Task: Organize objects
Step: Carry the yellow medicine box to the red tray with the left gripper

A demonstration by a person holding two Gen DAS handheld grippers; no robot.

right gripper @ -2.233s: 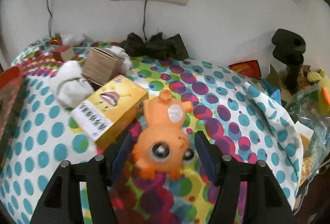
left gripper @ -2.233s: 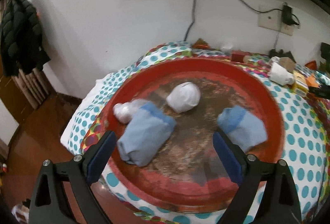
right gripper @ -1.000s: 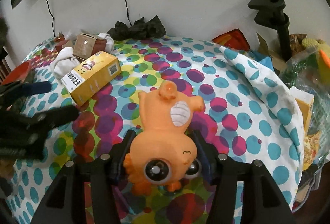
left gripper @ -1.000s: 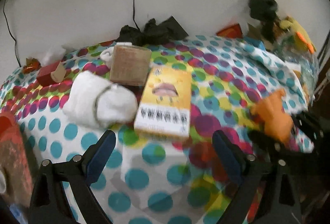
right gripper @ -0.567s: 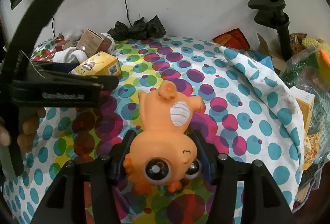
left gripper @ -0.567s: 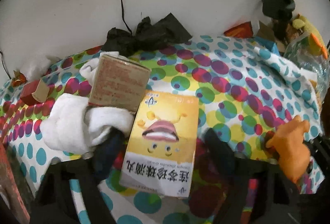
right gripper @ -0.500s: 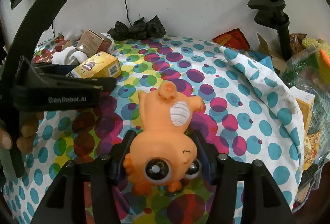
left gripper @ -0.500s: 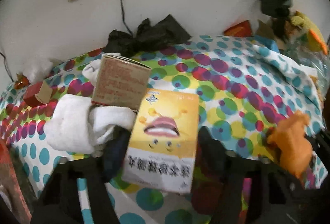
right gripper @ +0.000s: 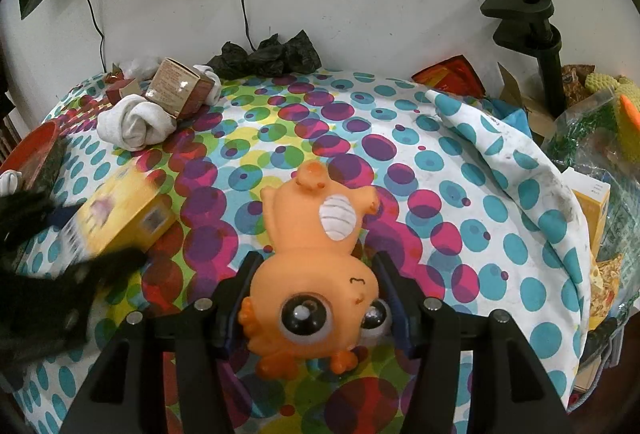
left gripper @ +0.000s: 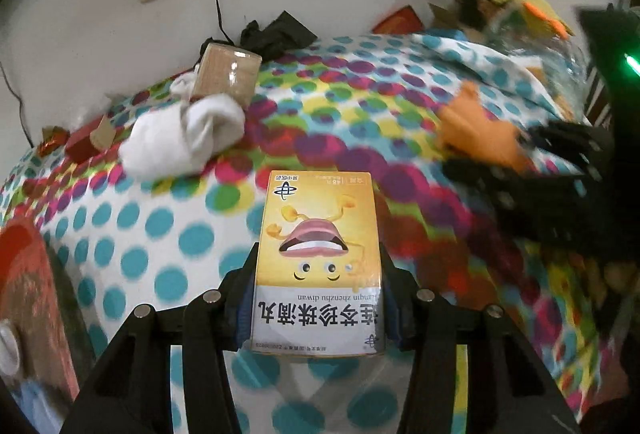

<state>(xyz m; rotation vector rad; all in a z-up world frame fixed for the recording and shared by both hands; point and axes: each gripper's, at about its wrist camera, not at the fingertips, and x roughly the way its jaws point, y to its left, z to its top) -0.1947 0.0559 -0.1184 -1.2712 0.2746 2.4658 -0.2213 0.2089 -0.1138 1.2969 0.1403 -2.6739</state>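
Observation:
My left gripper (left gripper: pixel 318 274) is shut on a yellow medicine box (left gripper: pixel 318 254) with a cartoon mouth, held above the dotted cloth; the box also shows blurred in the right wrist view (right gripper: pixel 120 218). My right gripper (right gripper: pixel 316 282) is shut on an orange rubber toy (right gripper: pixel 316 274) with big eyes, lying belly up; the toy shows in the left wrist view (left gripper: pixel 476 130) at the right. A rolled white sock (left gripper: pixel 184 138) and a brown carton (left gripper: pixel 226 74) lie at the back left.
A red tray (left gripper: pixel 24 274) holding socks sits at the left edge. Black bags (right gripper: pixel 268 54) lie by the wall under the sockets. A black clamp stand (right gripper: pixel 532 34), snack packets and a plastic bag (right gripper: pixel 592 138) crowd the right side.
My left gripper swung from the red tray to the yellow box, closed on it and lifted it back toward the tray. My right gripper closed on the orange toy and stays there.

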